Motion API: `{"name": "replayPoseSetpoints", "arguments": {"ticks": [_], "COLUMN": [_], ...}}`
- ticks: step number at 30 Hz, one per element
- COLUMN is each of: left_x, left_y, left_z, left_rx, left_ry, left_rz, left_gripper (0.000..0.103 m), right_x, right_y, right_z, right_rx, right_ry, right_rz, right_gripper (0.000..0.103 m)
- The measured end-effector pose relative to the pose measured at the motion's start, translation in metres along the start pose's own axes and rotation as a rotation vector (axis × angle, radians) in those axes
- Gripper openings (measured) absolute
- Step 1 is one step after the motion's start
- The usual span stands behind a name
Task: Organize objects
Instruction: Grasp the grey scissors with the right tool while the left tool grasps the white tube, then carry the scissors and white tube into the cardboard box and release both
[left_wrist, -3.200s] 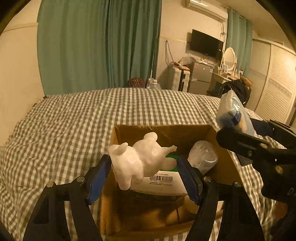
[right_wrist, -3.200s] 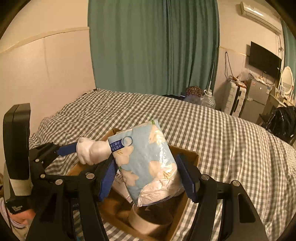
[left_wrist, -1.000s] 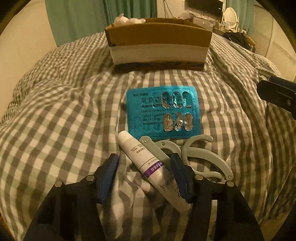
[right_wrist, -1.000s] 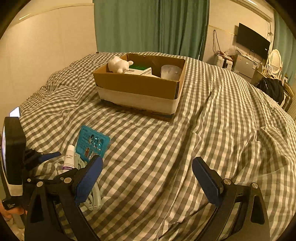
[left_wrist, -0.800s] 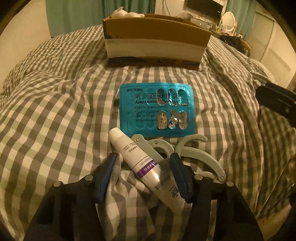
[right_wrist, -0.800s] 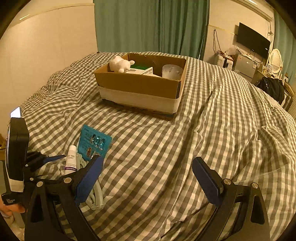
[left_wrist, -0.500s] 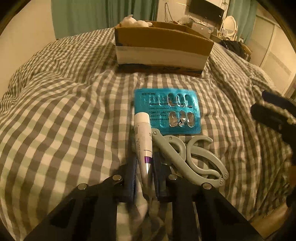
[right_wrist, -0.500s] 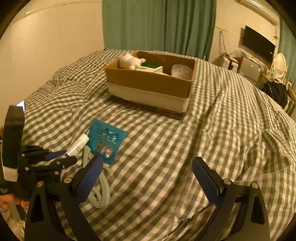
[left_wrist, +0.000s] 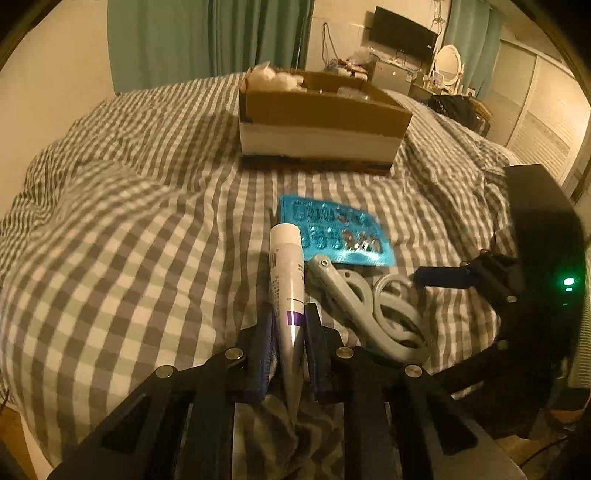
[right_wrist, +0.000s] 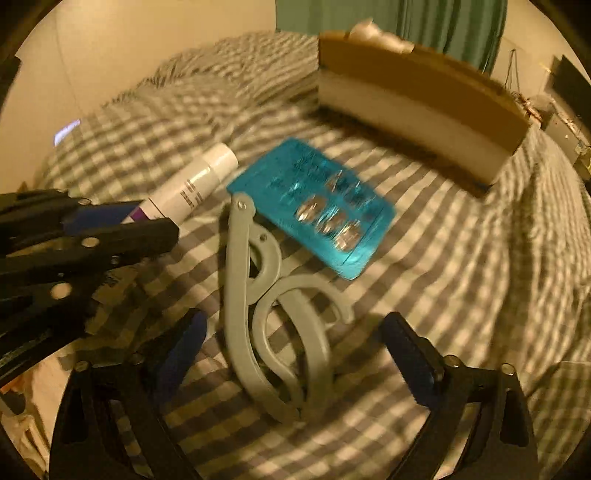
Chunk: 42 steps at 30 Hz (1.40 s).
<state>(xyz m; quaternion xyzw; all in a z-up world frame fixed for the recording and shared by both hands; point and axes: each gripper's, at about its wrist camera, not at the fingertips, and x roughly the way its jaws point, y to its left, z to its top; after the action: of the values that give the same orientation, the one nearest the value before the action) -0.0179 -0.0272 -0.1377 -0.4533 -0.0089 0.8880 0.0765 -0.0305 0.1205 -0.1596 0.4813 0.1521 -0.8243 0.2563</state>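
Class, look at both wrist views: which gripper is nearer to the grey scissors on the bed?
Right. The right gripper is open with its jaws either side of the grey scissors; the left gripper, beside them, grips the white tube.

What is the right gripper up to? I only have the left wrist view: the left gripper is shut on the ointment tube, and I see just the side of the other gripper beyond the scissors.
Observer: In the right wrist view the right gripper is wide open and holds nothing.
Operator: Is it lined up on anything?
Observer: Yes, on the grey scissors. Their handle loops lie between its two fingers, with the blades pointing away toward the blue blister pack.
Operator: Is it touching them yet?
Observer: No. The checked bedding shows between each pad and the handles.
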Motion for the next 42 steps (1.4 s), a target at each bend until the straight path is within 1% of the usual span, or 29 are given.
{"name": "replayPoseSetpoints", "arguments": {"ticks": [1,2,3,4,5,6,8,14,20,26,28,30,33,37,42], "left_x": [0.002,0.004,0.006,0.007,0.007,0.007,0.006,-0.001,-0.012,-0.024,-0.030,-0.039,-0.050,-0.056,-0.060], "left_y": [0.002,0.003,0.004,0.004,0.003,0.003,0.003,-0.003,-0.009,-0.017,-0.021,-0.027,-0.032,-0.034,-0.034], "left_z": [-0.002,-0.003,-0.004,-0.005,-0.006,-0.006,-0.006,-0.009,-0.012,-0.014,-0.014,-0.014,-0.007,0.005,0.024], "left_rx": [-0.005,-0.011,-0.012,-0.012,-0.010,-0.008,-0.006,0.013,0.042,0.056,0.062,0.082,0.102,0.107,0.114], "left_ry": [0.008,0.016,0.021,0.024,0.027,0.029,0.028,0.029,0.032,0.022,0.021,0.005,-0.024,-0.051,-0.087], "left_rz": [-0.004,-0.009,-0.011,-0.013,-0.015,-0.017,-0.019,-0.016,-0.004,0.015,0.008,0.002,-0.004,0.010,0.034], "left_gripper": [0.016,0.016,0.016,0.016,0.016,0.016,0.016,0.016,0.016,0.016,0.016,0.016,0.016,0.016,0.016], "right_x": [0.004,0.007,0.006,0.004,0.002,0.000,-0.005,-0.030,-0.047,-0.058,-0.064,-0.073,-0.090,-0.115,-0.131], "right_y": [0.002,0.003,0.005,0.006,0.006,0.005,0.000,-0.024,-0.041,-0.041,-0.040,-0.041,-0.038,-0.036,-0.038], "right_z": [-0.001,-0.002,-0.003,-0.004,-0.003,-0.003,-0.004,-0.006,-0.006,-0.006,-0.006,-0.007,-0.003,0.003,0.011], "right_rx": [-0.004,-0.014,-0.028,-0.041,-0.050,-0.054,-0.042,0.026,0.085,0.083,0.082,0.083,0.080,0.066,0.054], "right_ry": [0.013,0.019,0.017,0.010,0.005,0.000,-0.005,-0.056,-0.098,-0.133,-0.146,-0.163,-0.210,-0.266,-0.301], "right_rz": [-0.003,-0.012,-0.022,-0.022,-0.033,-0.049,-0.052,-0.107,-0.103,-0.099,-0.097,-0.093,-0.078,-0.081,-0.107], "right_gripper": [0.084,0.081,0.072,0.058,0.055,0.055,0.054,0.052,0.052,0.052,0.052,0.052,0.052,0.052,0.052]}}
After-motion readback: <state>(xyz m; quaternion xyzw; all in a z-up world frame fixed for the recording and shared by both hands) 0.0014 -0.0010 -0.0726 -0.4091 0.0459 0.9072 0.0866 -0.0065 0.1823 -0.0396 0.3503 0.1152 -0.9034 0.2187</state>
